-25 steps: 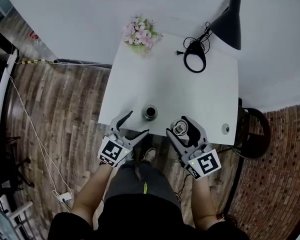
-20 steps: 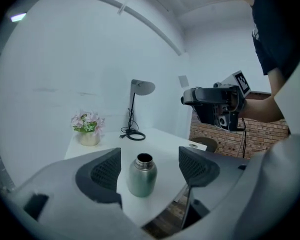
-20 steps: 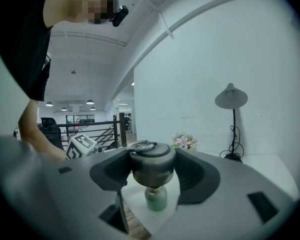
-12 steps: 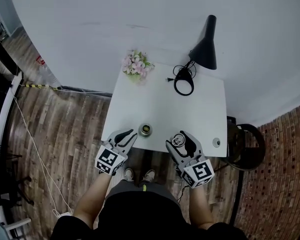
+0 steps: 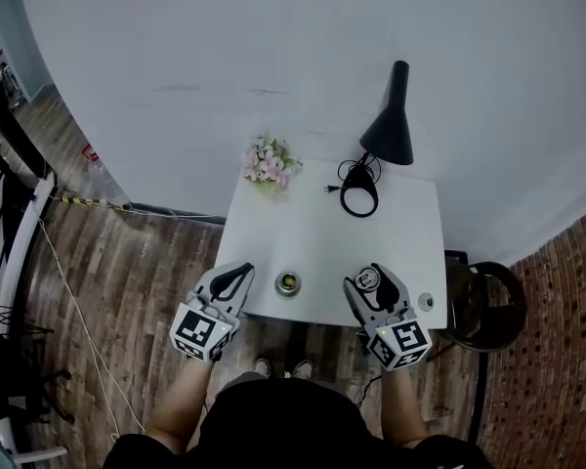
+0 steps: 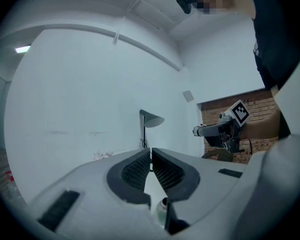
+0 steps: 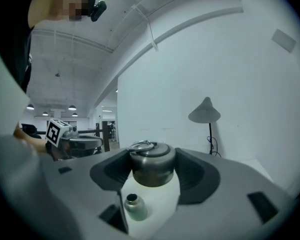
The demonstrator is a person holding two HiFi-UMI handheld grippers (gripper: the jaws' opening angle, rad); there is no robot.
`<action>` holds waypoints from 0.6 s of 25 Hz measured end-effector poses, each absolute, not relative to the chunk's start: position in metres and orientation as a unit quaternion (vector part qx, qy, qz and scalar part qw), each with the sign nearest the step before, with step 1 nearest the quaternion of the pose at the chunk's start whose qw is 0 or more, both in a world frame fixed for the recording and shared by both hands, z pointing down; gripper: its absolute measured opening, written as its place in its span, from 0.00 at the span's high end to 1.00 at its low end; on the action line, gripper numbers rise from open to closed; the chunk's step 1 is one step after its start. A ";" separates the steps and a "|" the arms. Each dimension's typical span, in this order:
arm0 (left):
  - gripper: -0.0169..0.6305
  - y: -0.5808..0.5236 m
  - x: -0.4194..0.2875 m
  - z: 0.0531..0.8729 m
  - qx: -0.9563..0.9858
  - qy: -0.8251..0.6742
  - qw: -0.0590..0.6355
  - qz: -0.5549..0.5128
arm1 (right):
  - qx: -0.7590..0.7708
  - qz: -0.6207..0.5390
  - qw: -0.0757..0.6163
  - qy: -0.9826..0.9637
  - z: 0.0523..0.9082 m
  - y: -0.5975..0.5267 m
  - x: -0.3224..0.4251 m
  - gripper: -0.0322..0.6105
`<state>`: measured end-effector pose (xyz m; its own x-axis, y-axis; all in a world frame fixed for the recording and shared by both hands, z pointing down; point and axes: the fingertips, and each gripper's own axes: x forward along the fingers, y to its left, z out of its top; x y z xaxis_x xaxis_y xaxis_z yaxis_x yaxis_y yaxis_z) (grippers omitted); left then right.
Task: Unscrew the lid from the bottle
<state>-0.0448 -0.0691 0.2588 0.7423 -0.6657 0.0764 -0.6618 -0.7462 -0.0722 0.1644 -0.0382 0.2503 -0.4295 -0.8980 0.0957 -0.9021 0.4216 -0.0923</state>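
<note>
The small metal bottle (image 5: 288,282) stands upright and open-mouthed near the front edge of the white table (image 5: 322,223). It also shows below the jaws as the bottle (image 6: 162,209) in the left gripper view and the bottle (image 7: 132,206) in the right gripper view. My left gripper (image 5: 242,270) hangs at the table's front left, left of the bottle; its jaws (image 6: 150,156) are shut with nothing between them. My right gripper (image 5: 369,278) is to the right of the bottle, shut on the round metal lid (image 7: 151,166) with its ring handle on top.
A black desk lamp (image 5: 391,125) with a coiled cord (image 5: 355,195) stands at the table's back right. A pink flower bunch (image 5: 269,164) sits at the back left. A small round disc (image 5: 426,301) lies at the front right corner. A dark chair (image 5: 488,306) stands right of the table.
The left jaws have gone from wide open to shut, empty. The head view has pulled back, so the table looks smaller. The lid stays in the right gripper.
</note>
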 end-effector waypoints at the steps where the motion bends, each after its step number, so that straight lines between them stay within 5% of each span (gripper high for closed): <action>1: 0.92 -0.070 -0.045 0.251 -0.933 0.358 0.024 -0.042 | 0.535 0.067 0.011 -0.842 0.248 -0.041 0.165 0.53; 15: 0.94 -0.077 -0.070 0.212 -0.917 0.396 0.053 -0.004 | 0.575 0.075 0.011 -0.814 0.236 -0.043 0.198 0.53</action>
<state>-0.0701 -0.0772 0.2124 0.6860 -0.7268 -0.0343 -0.7259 -0.6804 -0.1002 0.1980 -0.0433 0.2360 -0.3374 -0.9355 0.1049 -0.9389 0.3264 -0.1090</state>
